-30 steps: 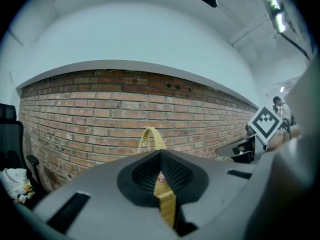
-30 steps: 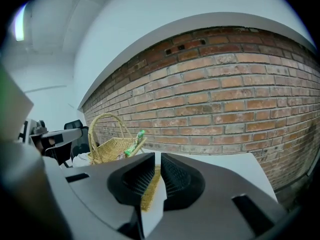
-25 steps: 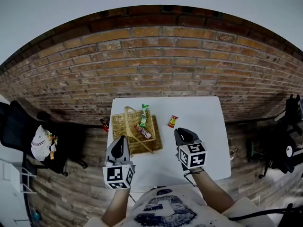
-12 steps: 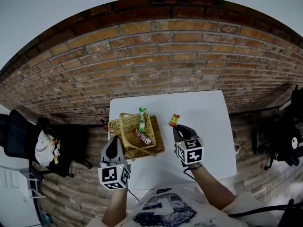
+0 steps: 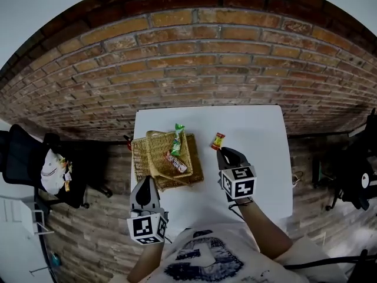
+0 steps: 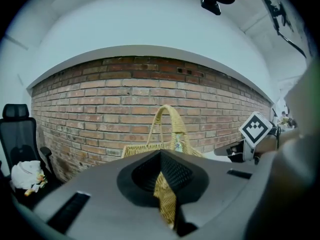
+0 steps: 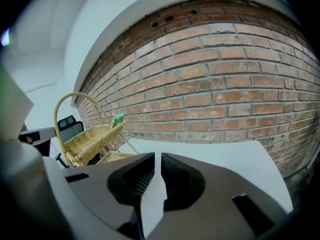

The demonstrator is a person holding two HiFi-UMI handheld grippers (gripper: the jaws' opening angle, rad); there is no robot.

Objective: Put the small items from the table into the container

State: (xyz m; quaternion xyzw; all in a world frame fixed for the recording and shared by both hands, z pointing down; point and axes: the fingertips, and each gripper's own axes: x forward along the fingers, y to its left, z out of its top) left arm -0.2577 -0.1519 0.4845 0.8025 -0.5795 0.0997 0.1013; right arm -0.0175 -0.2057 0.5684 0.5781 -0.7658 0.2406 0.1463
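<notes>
A wicker basket (image 5: 166,161) with an arched handle stands on the left of the white table (image 5: 259,158). It holds a green packet (image 5: 177,135) and a red-and-white packet (image 5: 177,164). A small red-and-yellow packet (image 5: 217,141) lies on the table right of the basket. My right gripper (image 5: 224,153) sits just short of that packet, its jaws a narrow slit apart with nothing between them. My left gripper (image 5: 144,186) hangs at the basket's near left corner, shut and empty. In the left gripper view the basket (image 6: 145,149) rises just beyond the left gripper (image 6: 161,153).
A brick wall runs behind the table. A black office chair (image 5: 23,158) carrying a white bag (image 5: 53,173) stands to the left, and dark equipment (image 5: 353,181) to the right. In the right gripper view the basket (image 7: 90,136) is at the left, with bare table (image 7: 215,156) ahead.
My left gripper has drawn back from the basket toward me and sunk. My right gripper has come down closer to the red-and-yellow packet. The items have not moved.
</notes>
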